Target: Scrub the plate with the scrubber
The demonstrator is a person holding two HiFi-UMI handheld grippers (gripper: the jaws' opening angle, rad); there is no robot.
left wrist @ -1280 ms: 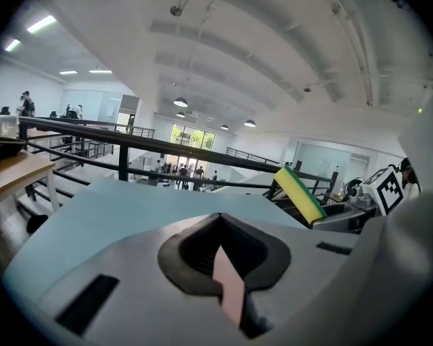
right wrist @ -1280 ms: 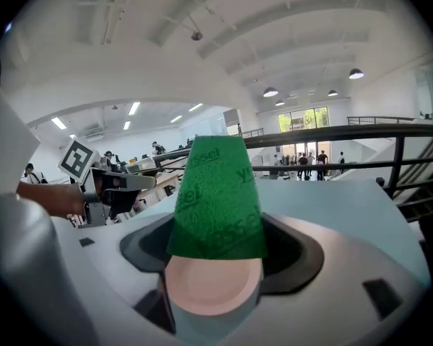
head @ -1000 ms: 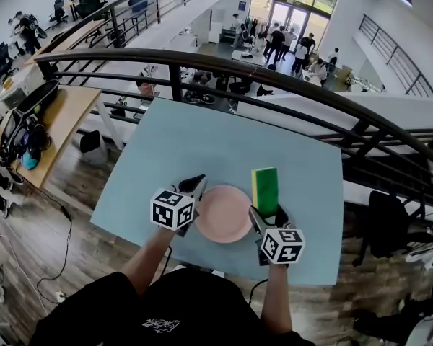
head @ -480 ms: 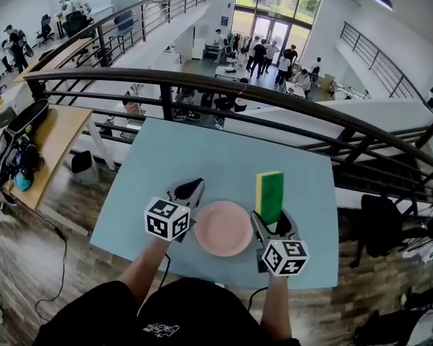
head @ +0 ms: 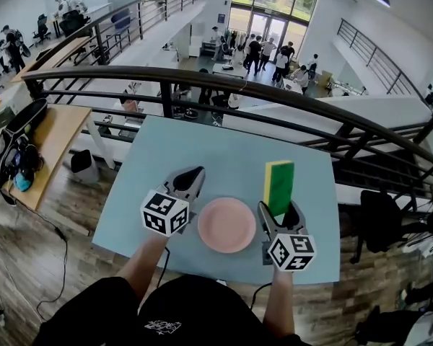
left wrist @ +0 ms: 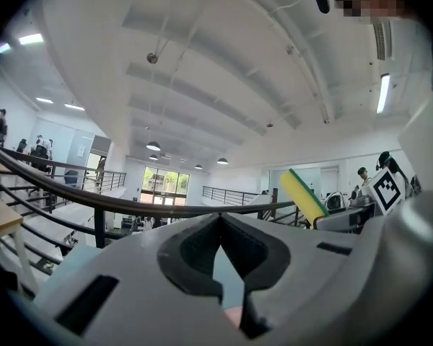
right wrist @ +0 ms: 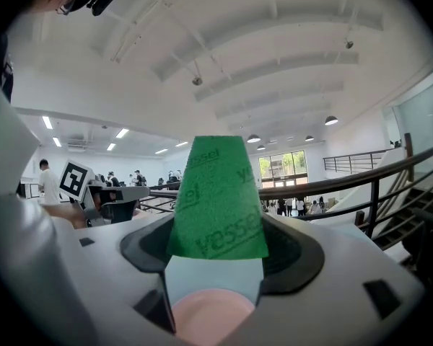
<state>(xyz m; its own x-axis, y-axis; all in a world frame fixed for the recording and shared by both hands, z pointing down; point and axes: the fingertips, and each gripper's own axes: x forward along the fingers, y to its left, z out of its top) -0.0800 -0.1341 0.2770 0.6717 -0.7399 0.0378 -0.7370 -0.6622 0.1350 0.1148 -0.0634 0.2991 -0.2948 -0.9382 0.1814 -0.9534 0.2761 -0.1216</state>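
A round pink plate [head: 226, 224] lies flat on the light blue table [head: 224, 150], between the two grippers. My right gripper [head: 278, 213] stands just right of the plate, shut on the lower end of a scrubber [head: 279, 184], a sponge with a green pad and a yellow side that sticks up and away from me. The right gripper view has the green pad [right wrist: 218, 200] filling the jaws, with the plate [right wrist: 213, 316] below. My left gripper [head: 190, 175] hovers at the plate's left edge, jaws together and holding nothing. From the left gripper view the scrubber [left wrist: 303, 197] is at the right.
A dark railing [head: 224, 85] curves round the table's far side, with a lower floor and people beyond it. A wooden desk [head: 36, 135] with bags stands at the left. The table's far half [head: 224, 139] is bare.
Both grippers have drifted slightly outward from the plate, the right one carrying the scrubber a little to the right. The plate has not moved on the table.
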